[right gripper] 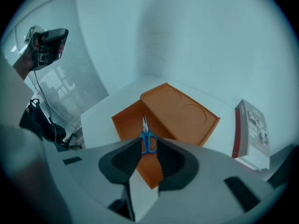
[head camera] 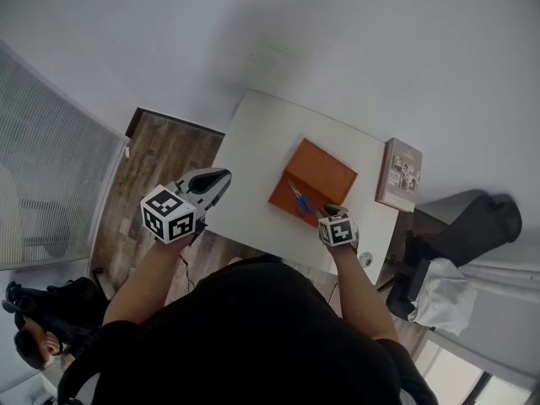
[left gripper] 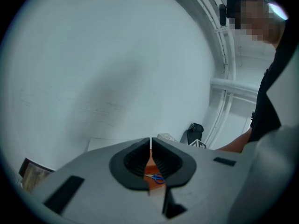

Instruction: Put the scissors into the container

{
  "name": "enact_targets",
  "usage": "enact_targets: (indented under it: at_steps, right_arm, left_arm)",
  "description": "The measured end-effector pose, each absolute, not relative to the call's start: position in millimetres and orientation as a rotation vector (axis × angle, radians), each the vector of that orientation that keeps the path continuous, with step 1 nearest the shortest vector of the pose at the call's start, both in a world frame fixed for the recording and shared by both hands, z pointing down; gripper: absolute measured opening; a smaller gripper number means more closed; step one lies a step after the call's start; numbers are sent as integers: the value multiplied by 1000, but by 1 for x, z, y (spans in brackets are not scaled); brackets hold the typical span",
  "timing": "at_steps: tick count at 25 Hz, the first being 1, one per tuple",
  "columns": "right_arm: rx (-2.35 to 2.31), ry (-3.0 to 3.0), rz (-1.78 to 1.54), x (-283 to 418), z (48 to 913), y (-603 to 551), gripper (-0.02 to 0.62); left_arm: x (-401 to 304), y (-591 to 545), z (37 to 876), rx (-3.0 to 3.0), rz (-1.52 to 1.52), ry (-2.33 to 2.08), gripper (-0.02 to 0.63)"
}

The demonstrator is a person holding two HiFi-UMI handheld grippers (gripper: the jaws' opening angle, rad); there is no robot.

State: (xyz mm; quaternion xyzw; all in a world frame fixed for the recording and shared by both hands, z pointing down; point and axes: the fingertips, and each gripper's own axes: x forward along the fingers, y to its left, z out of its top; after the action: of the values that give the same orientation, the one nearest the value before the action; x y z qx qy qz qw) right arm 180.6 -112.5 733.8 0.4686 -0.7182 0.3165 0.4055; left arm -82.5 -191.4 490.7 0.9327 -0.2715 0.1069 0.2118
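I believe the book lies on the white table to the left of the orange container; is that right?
Not quite. The book lies on the white table to the right of the orange container, not the left; the head view shows it.

**Container at mid-table, scissors inside**

The container [head camera: 325, 171] sits in the middle of the table [head camera: 253, 142]. The scissors [head camera: 299, 201] lie in its near half, toward the person. The book [head camera: 400, 174] lies to the right of the container, apart from it, at the table's right edge. The right gripper [head camera: 331, 212] hangs over the table's near edge, just before the scissors. The left gripper [head camera: 221, 178] is off the table's left side, above the floor [head camera: 160, 167].
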Motion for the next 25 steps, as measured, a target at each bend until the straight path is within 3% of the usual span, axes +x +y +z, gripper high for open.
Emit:
enact_targets:
  at_steps: [25]
  right_arm:
    - [1643,-1954,797,214,590,-82,101]
  left_arm:
    - [-69,-159,464,2692,274,-592,20]
